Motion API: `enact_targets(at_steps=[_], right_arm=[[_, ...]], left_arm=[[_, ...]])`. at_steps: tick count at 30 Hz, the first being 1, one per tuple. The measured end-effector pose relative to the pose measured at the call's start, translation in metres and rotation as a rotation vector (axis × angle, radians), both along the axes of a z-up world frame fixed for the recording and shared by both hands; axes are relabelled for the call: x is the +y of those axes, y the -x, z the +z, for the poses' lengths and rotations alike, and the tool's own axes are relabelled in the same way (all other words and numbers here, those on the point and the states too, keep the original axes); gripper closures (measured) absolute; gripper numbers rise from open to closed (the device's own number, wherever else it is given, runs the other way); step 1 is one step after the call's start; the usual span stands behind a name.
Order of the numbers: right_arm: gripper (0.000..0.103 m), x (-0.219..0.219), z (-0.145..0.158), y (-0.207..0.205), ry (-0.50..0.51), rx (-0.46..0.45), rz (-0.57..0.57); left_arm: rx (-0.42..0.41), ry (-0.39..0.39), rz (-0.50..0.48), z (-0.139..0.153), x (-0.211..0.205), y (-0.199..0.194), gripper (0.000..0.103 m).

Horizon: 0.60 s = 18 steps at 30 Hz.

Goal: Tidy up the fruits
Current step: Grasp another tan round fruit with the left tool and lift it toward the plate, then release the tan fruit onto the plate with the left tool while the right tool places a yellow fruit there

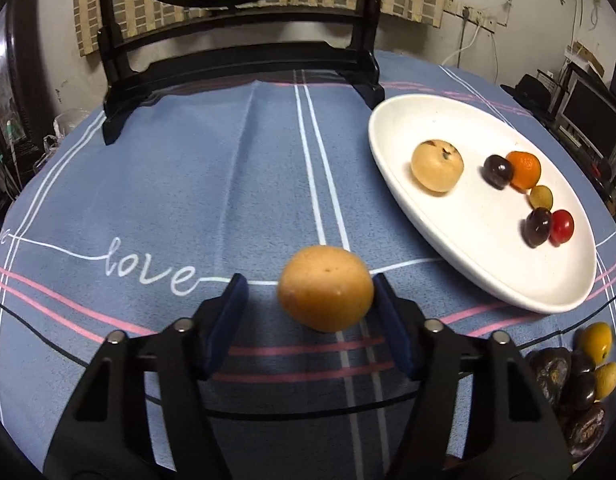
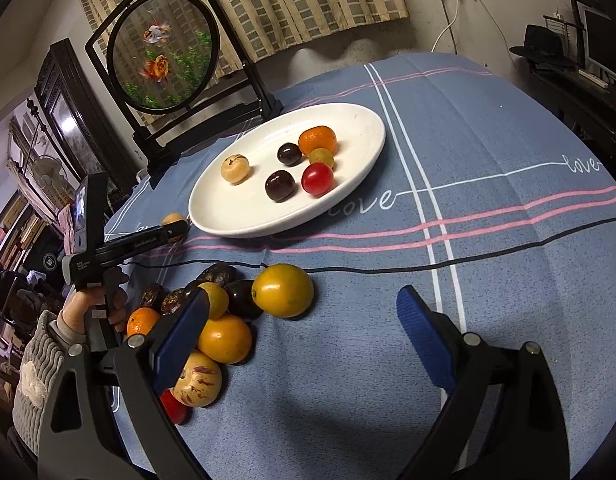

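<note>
Tan round fruit [image 1: 326, 288] sits on blue striped tablecloth [image 1: 187, 184] between left gripper [image 1: 308, 300] jaws. Right-hand pad touching or just at fruit's side; left-hand pad clearly apart, visible gap. So jaws not clamped on fruit, part-way apart. Fruit slightly blurred.

Same fruit seen from right wrist view [image 2: 175, 220] at tip of left gripper [image 2: 175, 232], just beside near-left rim of white oval plate [image 2: 211, 216]. Hand [image 2: 87, 304] with knit sleeve holds that gripper's handle.

Plate contents: speckled tan fruit [image 2: 235, 168], two dark cherries-like fruits [image 2: 280, 185] [image 2: 289, 154], red cherry tomato [image 2: 317, 179], green grape [image 2: 321, 157], small mandarin [image 2: 317, 139]. Grape touching mandarin and tomato.

Loose fruit pile [image 2: 211, 320] on tabletop near bottom left of right wrist view: large yellow-orange fruit [image 2: 283, 290], orange fruit [image 2: 224, 338], streaked pale fruit [image 2: 196, 380], dark wrinkled ones, another mandarin [image 2: 143, 321].

Right gripper [image 2: 303, 344] jaws spread wide, nothing between, over bare cloth just right of pile. Left-hand pad overlaps pile in view; contact cannot tell.

Framed round goldfish screen [image 2: 163, 50] stands behind plate.
</note>
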State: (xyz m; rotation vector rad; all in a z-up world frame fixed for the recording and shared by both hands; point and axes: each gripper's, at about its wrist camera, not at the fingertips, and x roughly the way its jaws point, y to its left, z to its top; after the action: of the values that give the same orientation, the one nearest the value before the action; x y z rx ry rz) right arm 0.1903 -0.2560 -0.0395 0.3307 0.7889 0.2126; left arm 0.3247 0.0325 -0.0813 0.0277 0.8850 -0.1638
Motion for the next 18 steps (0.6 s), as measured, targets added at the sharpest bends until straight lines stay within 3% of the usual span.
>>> enact_targets(at_steps=[4, 7, 9, 11, 14, 18], right_arm=[[0.008, 0.0, -0.002, -0.001, 0.007, -0.003, -0.002], [0.008, 0.002, -0.002, -0.001, 0.028, -0.013, 0.008], [0.009, 0.004, -0.001, 0.0, 0.053, -0.031, 0.012], [0.023, 0.005, 0.001, 0.002, 0.1, -0.059, 0.009], [0.034, 0.007, -0.003, -0.001, 0.098, -0.046, 0.039], [0.036, 0.021, -0.006, 0.001, 0.146, -0.049, 0.092]], left_arm=[[0.006, 0.003, 0.003, -0.001, 0.0, -0.003, 0.041], [-0.007, 0.009, -0.022, 0.001, -0.004, 0.0, 0.056], [-0.01, -0.006, -0.013, 0.002, -0.005, 0.005, 0.056], [-0.004, 0.008, -0.015, 0.004, -0.002, 0.014, 0.056], [-0.021, 0.027, 0.004, 0.01, 0.007, 0.035, 0.056], [-0.048, 0.081, 0.024, 0.022, 0.017, 0.061, 0.056]])
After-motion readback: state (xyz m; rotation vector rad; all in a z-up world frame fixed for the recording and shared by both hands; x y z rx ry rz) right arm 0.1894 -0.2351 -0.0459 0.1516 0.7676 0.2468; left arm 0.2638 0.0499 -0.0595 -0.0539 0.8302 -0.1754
